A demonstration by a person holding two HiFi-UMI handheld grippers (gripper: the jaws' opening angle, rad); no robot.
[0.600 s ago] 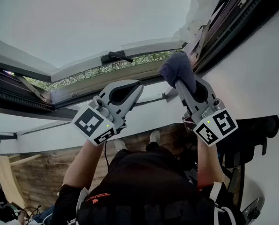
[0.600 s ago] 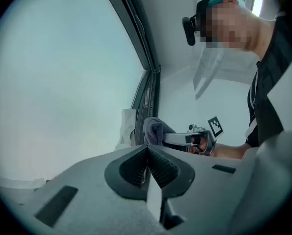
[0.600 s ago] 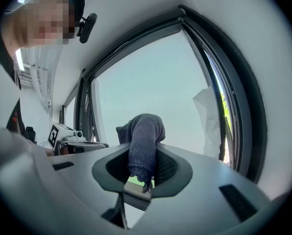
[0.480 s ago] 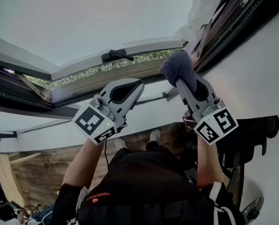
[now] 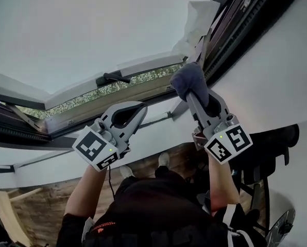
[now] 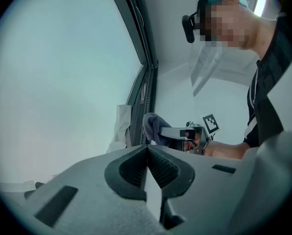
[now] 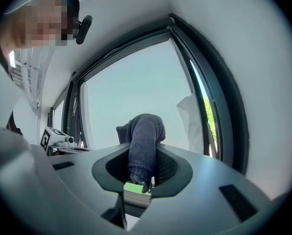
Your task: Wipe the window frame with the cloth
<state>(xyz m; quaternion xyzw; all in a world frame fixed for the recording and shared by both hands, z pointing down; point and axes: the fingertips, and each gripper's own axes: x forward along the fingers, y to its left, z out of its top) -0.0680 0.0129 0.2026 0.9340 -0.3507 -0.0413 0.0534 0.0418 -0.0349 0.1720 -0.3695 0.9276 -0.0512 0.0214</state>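
My right gripper [image 5: 193, 93] is raised overhead and shut on a dark grey-blue cloth [image 5: 187, 78], whose bunched end sits against the dark window frame [image 5: 231, 24] near its corner. In the right gripper view the cloth [image 7: 145, 136] stands up between the jaws of the right gripper [image 7: 143, 154], with the frame [image 7: 223, 102] to its right. My left gripper [image 5: 141, 107] is held up beside it, shut and holding nothing. The left gripper view shows its closed jaws [image 6: 147, 150], and beyond them the cloth [image 6: 151, 125] by the frame [image 6: 140, 58].
A black window handle [image 5: 110, 77] sits on the open sash [image 5: 143, 66], with greenery outside. White torn film [image 5: 197, 15] hangs at the frame's upper corner. White wall [image 5: 277, 81] flanks the frame on the right. A wooden floor [image 5: 45, 199] and the person's dark shirt [image 5: 153, 210] lie below.
In the head view both grippers sit a little lower and further left than before. The cloth stays gripped and close to the frame corner.
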